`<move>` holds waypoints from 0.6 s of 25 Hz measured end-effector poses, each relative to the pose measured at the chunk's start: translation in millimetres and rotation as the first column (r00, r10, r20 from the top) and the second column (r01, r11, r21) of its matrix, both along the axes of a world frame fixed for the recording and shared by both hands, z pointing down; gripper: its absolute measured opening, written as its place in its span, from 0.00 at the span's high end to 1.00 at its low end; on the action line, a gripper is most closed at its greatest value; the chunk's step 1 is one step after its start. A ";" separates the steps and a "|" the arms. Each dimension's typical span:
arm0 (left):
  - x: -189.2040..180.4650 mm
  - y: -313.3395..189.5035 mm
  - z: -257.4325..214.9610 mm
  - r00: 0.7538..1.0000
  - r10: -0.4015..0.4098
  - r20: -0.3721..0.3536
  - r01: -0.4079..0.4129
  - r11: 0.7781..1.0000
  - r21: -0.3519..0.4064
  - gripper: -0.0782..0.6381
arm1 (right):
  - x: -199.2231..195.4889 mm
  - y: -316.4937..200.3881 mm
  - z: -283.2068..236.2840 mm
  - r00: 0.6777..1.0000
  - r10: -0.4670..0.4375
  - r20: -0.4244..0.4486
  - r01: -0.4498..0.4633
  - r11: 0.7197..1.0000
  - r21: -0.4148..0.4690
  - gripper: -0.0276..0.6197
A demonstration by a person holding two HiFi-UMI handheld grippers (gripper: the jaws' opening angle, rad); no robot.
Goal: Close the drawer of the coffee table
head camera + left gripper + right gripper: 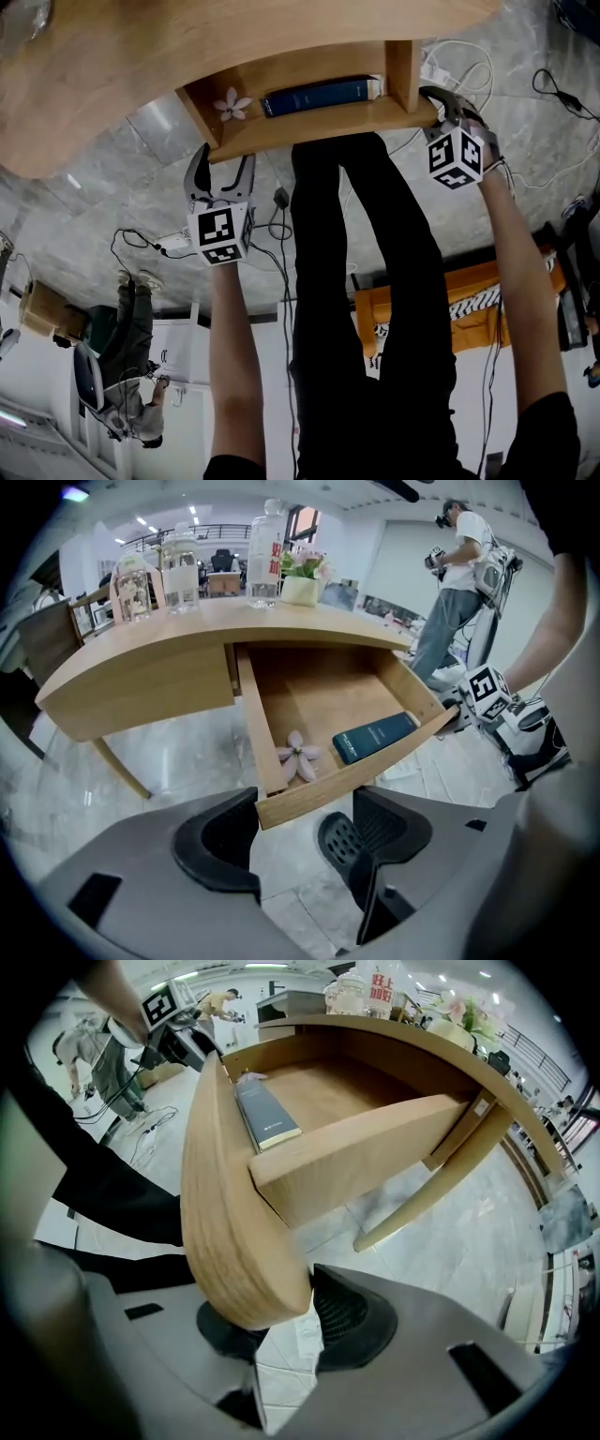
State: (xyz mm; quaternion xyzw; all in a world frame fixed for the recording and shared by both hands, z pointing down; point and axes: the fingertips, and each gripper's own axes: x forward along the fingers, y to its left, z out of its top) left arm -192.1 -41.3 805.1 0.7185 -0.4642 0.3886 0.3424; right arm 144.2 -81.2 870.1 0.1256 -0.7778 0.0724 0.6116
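Smooth matt pale wood drawer (319, 691), glossy marbled floor (169, 752)

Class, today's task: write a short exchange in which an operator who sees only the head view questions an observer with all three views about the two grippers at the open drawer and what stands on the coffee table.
Operator: Has the right gripper got the drawer front?
Observer: Yes. Its own view shows the front's end between its jaws, pads against the wood.
Operator: And the left gripper?
Observer: Its jaws stand apart. The front's other corner sits just ahead of the gap, not gripped.
Operator: Anything on the tabletop?
Observer: A water bottle, glass jars and a pot of flowers.
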 end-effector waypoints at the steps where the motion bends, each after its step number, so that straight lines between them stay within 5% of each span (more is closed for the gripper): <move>1: -0.5 0.4 0.1 1.000 0.000 0.005 0.000 1.000 0.000 0.44 | -0.2 0.1 0.1 1.000 0.011 -0.001 -0.011 1.000 -0.004 0.81; 15: -0.5 -9.4 -25.8 0.999 0.038 0.011 -0.039 0.997 0.064 0.50 | 4.0 -10.7 -24.2 0.991 0.130 0.041 -0.129 0.991 -0.027 0.81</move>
